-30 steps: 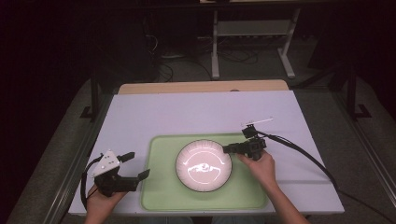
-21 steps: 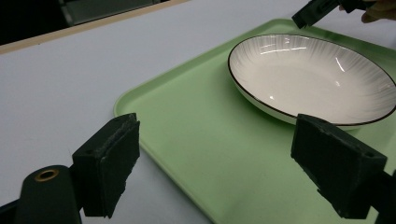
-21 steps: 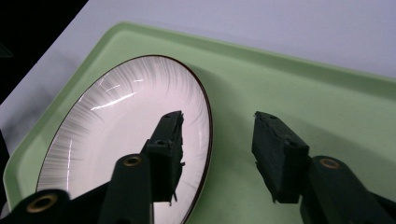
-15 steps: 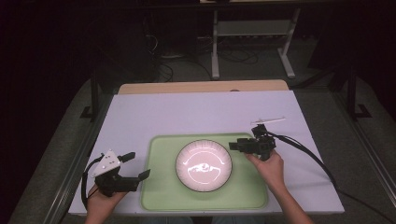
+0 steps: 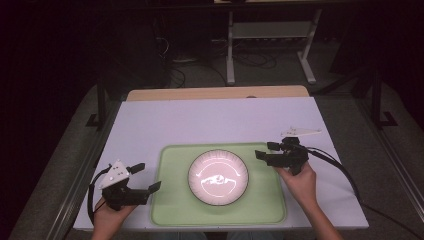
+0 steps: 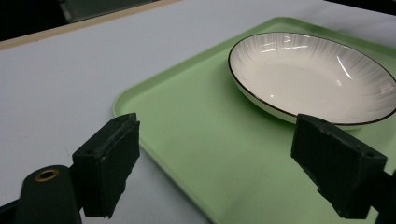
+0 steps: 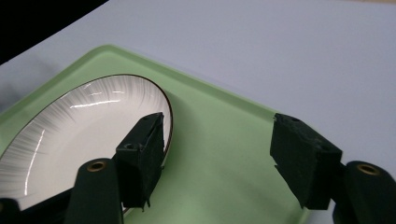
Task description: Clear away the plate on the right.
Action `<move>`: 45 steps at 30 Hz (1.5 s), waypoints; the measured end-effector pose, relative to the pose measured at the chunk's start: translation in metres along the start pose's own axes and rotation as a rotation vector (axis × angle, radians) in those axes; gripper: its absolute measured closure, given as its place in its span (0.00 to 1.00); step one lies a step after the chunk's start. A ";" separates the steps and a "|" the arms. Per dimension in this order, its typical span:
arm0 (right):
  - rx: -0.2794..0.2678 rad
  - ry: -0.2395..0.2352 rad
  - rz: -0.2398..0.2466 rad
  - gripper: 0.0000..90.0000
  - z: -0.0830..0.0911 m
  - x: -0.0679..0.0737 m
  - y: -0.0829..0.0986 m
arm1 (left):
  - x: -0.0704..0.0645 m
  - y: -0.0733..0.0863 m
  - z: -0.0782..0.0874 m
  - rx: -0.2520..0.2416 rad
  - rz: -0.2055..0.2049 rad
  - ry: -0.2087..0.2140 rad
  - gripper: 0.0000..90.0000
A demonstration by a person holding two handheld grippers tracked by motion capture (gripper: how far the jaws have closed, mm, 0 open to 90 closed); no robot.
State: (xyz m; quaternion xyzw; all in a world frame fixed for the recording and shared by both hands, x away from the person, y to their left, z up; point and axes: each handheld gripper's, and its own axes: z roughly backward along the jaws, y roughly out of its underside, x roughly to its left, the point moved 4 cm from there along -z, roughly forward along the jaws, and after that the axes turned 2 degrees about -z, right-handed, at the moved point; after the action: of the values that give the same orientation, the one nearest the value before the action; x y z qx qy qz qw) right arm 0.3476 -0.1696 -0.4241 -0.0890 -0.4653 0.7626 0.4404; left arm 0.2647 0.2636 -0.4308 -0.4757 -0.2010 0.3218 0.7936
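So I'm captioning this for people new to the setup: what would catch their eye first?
The shiny white plate with a thin dark rim, sitting in the middle of the pale green tray on the white table. Next, the two black hand-held tools flanking the tray: the left tool and the right tool, both open and holding nothing.

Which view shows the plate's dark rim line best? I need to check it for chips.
The left gripper view: the plate sits nearly whole there, its thin dark rim sharp around most of the edge. In the right gripper view one jaw of the right tool covers part of the rim. The high view shows the full circle, but small and washed by glare.
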 end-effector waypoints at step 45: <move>-0.154 0.097 0.142 0.21 0.083 -0.024 0.042 | -0.001 0.000 -0.002 0.009 -0.001 -0.002 0.17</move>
State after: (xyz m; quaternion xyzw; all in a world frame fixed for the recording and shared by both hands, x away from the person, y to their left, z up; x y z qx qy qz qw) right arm 0.2925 -0.2476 -0.4182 -0.1921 -0.4931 0.7488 0.3990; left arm 0.2653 0.2617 -0.4321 -0.4718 -0.2008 0.3230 0.7955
